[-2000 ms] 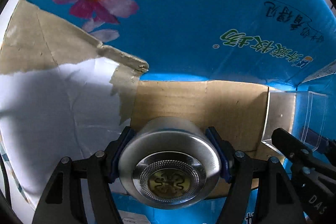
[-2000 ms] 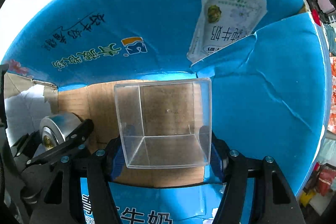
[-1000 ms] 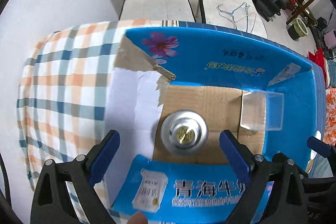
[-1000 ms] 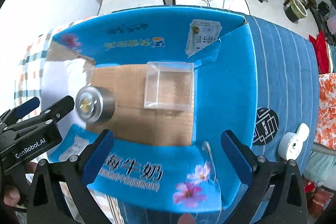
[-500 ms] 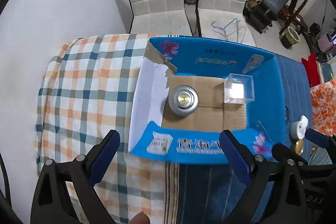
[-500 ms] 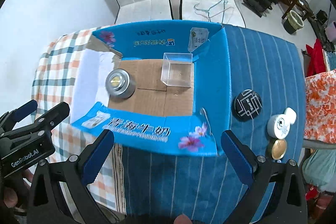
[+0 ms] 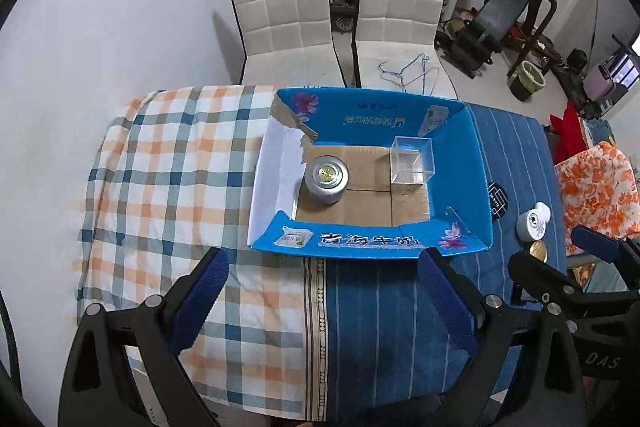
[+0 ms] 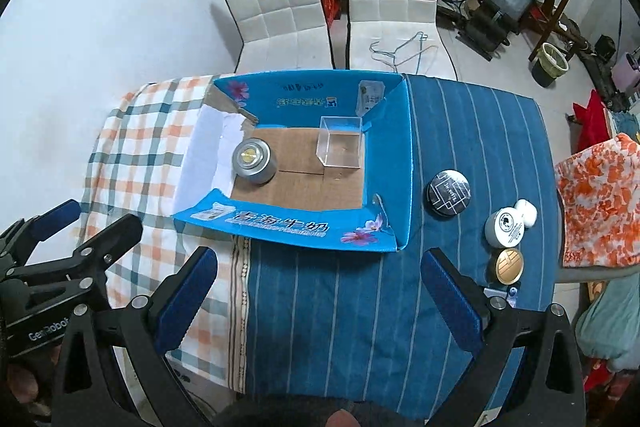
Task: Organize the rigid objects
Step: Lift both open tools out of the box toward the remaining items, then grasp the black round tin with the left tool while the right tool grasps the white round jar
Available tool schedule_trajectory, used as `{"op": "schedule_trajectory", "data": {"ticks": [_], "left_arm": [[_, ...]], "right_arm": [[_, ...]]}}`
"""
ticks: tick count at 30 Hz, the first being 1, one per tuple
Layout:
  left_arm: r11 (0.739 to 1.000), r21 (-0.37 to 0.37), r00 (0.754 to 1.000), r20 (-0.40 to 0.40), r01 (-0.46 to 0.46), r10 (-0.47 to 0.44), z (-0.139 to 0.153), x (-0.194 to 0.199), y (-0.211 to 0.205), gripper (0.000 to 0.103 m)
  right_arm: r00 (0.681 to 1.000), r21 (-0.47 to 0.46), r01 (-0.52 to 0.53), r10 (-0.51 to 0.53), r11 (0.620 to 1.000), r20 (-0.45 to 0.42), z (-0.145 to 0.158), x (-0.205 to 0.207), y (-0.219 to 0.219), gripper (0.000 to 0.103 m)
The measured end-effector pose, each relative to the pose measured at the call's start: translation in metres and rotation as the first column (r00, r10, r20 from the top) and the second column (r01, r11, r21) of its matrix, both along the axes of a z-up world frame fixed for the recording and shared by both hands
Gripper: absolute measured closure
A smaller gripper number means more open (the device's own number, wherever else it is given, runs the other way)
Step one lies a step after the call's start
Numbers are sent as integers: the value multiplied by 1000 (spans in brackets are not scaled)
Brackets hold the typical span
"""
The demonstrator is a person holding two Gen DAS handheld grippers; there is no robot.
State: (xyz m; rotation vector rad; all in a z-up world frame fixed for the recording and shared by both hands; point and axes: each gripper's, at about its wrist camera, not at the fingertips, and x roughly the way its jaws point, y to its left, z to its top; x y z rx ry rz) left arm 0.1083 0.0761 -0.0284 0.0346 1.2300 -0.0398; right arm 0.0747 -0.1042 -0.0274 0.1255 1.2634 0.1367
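Both claws were held high above the table and well back from the work. My left gripper (image 7: pixel 320 291) stood with its jaws spread wide and nothing between them; my right gripper (image 8: pixel 316 287) stood the same, wide apart and empty, with only striped cloth showing through its gap.

Ahead of and below both claws lay the blue carton (image 8: pixel 280 227), flaps folded outward. On its cardboard floor, toward the left, the metal tin (image 7: pixel 326 179) stood upright; toward the right, well apart from it, sat the clear plastic box (image 7: pixel 412 161). I judged these two to be already stowed.

The pieces left to gather lay outside the carton, ahead and to the right of my right claw. Nearest the carton wall was the black round tin (image 8: pixel 448 193). Farther right stood the white round tin (image 8: pixel 505 227), with a small white cap (image 8: pixel 526 213) touching or just beside it, and the gold lid (image 8: pixel 509 265) just below, nearest the claw. From the left claw the same group appeared at the far right edge of view, beyond the right gripper's own arm.

All of these were flat discs with no long axis, so I judged that jaw heading mattered little and only a descent over a rim was needed. The right claw was plainly the nearer, and I judged the next reach to belong to it, rightward and forward.
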Motion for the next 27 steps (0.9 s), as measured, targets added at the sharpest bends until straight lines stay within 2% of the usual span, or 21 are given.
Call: {"op": "schedule_trajectory", "data": {"ticks": [7,13,17,21,24,27], "left_arm": [[999,-26,999,-10,37,-38,-6,1,-33,6],[991,-54,991,-42,126,-128,-34,16,-108,6],[980,-67,980,-59,188,-192,-58,33,-172,6],[979,-10,975,-85,206,-206,-91,57,-232,6],[981,35,977,-109,191,-186,-115,73,-260,6],[982,70,976,-139,178,-167,-136,84,-279,6]], "right_arm": [[998,20,56,-56,998,-13,1,-13,-41,0],[973,-26,219,-220,975,-74,-37,-11,-139,0],[938,-50,320,-323,946,-124,-77,-6,-216,0],[902,-78,379,-387,922,-190,-139,13,-280,0],[871,-66,407,-409,911,-272,-195,33,-310,2],[846,-40,408,-394,912,-360,-245,48,-320,7]]}}
